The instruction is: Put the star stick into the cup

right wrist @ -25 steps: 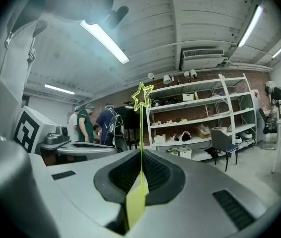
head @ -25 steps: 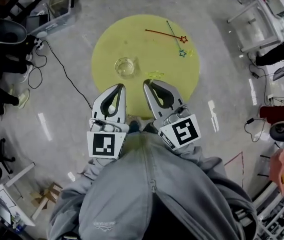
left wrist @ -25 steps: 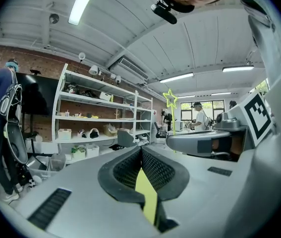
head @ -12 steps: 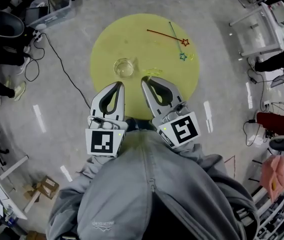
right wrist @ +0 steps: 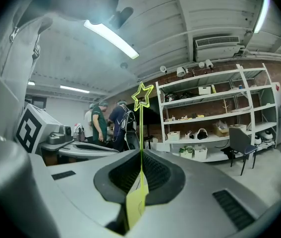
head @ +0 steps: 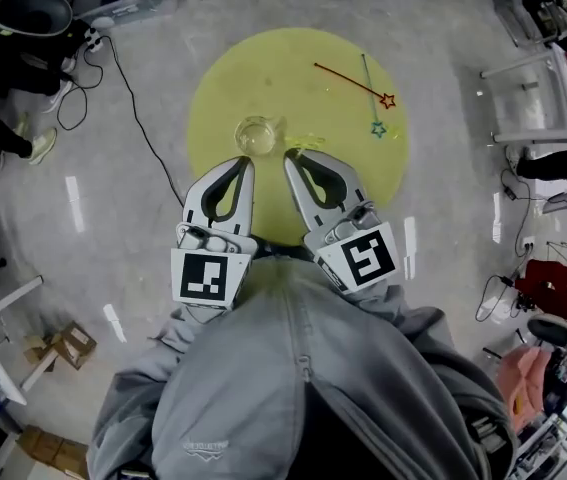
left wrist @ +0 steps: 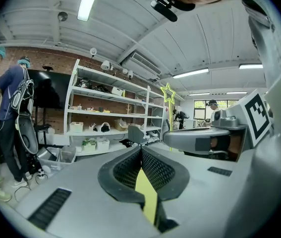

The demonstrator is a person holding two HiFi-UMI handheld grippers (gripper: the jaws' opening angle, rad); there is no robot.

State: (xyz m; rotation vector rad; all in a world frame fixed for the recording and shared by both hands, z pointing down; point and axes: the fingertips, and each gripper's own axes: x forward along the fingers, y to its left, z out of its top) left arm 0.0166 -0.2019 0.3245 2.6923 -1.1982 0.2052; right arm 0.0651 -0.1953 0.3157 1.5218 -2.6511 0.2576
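Since a second ago the cup [head: 256,135] has come closer to both your grippers, and the whole scene has swung a little in the head view as you are leaning over it.

Your right gripper [head: 293,160] is clamping shut on the yellow star stick [right wrist: 140,143]. It is pinching the thin shaft near its lower end, so the star is pointing away from you along the jaws. That grip is probably leaving you the full length free to steer toward the cup. For now the star is sitting just to the right of the cup, on its near side, and is not yet over the rim.

Your left gripper [head: 242,165] is resting with its jaws together and nothing between them. It is waiting just on the near side of the cup, likely ready to steady the cup if it tips.

The cup is standing upright near the middle of the yellow mat [head: 263,73], which is giving you open room all round it. Well off to the cup's right and farther from you, a red star stick [head: 338,76] and a teal star stick [head: 374,113] are lying crossed on the mat.
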